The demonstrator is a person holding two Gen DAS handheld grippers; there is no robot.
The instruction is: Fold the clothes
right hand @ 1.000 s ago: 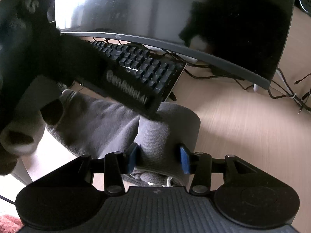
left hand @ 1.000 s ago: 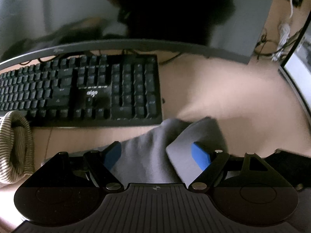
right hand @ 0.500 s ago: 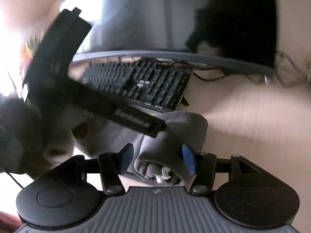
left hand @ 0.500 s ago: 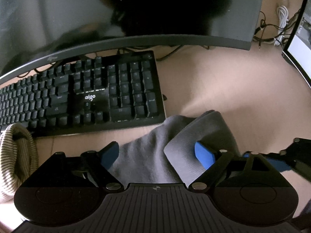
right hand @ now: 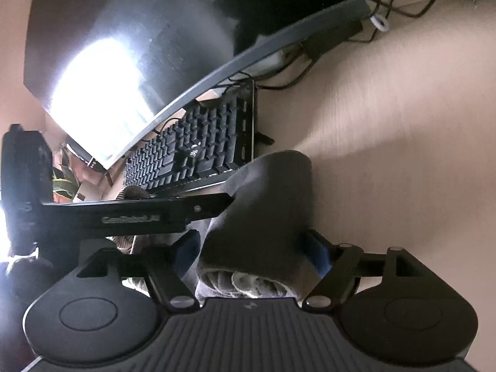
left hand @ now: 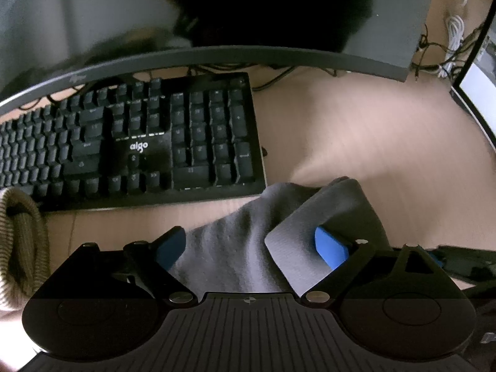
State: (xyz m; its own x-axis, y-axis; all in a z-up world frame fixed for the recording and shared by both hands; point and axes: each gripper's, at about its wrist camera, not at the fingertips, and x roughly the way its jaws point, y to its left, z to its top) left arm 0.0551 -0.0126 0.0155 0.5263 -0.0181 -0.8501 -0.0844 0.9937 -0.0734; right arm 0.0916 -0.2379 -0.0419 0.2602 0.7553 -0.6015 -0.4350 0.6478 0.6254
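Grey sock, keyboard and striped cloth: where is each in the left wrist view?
Grey sock (left hand: 235,248): left wrist view, on its flat middle.
Keyboard (left hand: 139,147): left wrist view, on the logo panel.
Striped cloth (left hand: 21,241): left wrist view, on its ribbed fold.

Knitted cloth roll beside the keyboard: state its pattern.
Fine beige-and-dark stripes on the knitted cloth roll, clearest in left wrist view.
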